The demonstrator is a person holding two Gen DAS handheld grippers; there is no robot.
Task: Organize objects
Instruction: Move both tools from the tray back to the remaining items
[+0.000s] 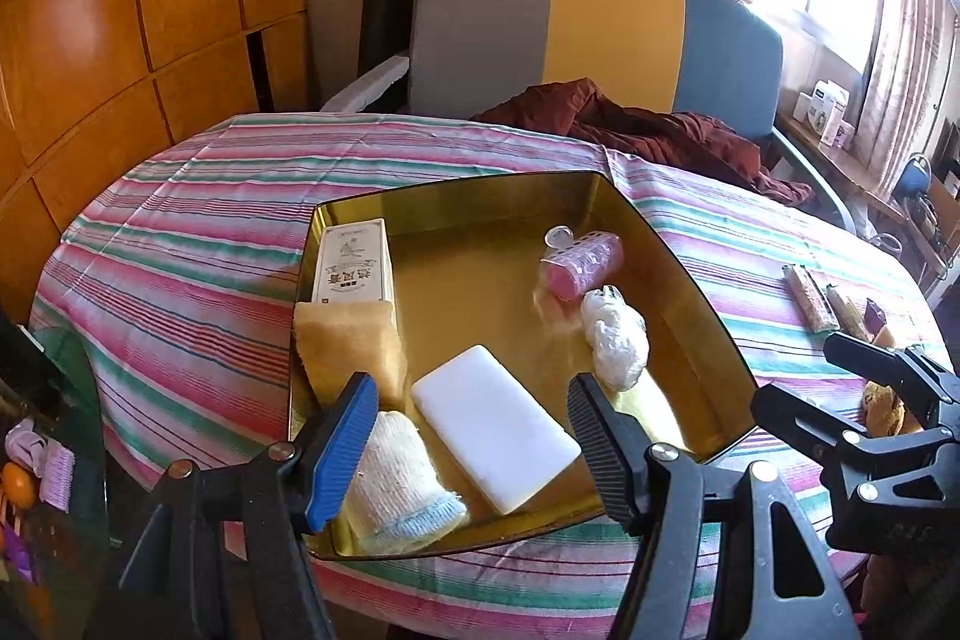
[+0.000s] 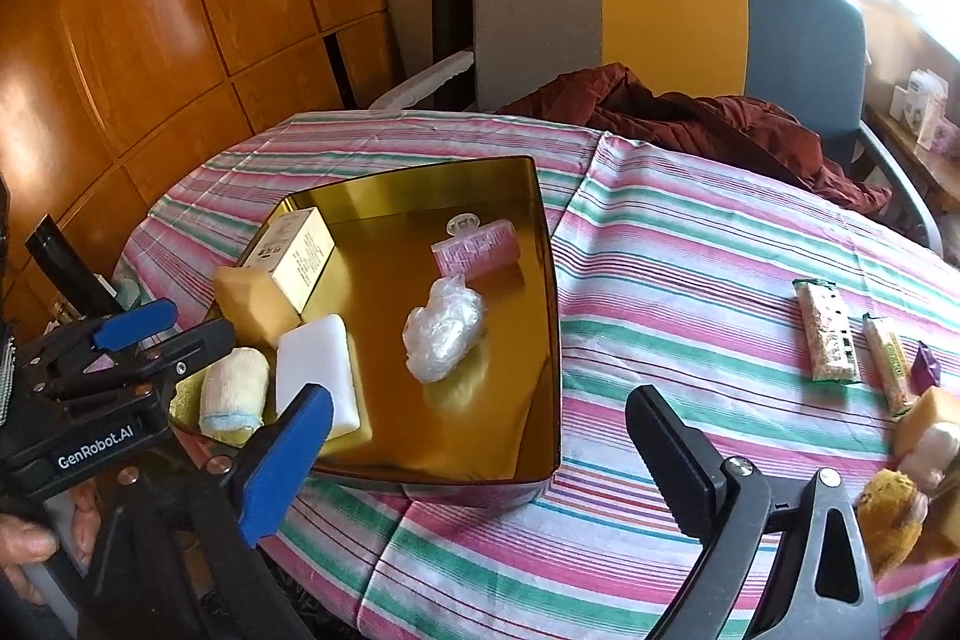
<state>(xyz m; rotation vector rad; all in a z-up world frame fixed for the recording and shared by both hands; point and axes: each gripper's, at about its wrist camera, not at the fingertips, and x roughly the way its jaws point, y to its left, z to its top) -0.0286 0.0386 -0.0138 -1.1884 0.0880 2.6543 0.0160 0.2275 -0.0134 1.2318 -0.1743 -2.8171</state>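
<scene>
The left gripper [image 1: 471, 436] is hovering, fingers apart and empty, over the white rectangular block [image 1: 495, 427] lying in the gold metal tin [image 1: 690, 292] at frame centre. The right gripper [image 2: 480, 451] is hanging spread wide, empty, lower centre.

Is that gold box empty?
No, the gold box holds a white block, a crumpled plastic bag and more.

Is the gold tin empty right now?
No. The gold tin holds a white block, plastic bag, pink case and carton.
</scene>
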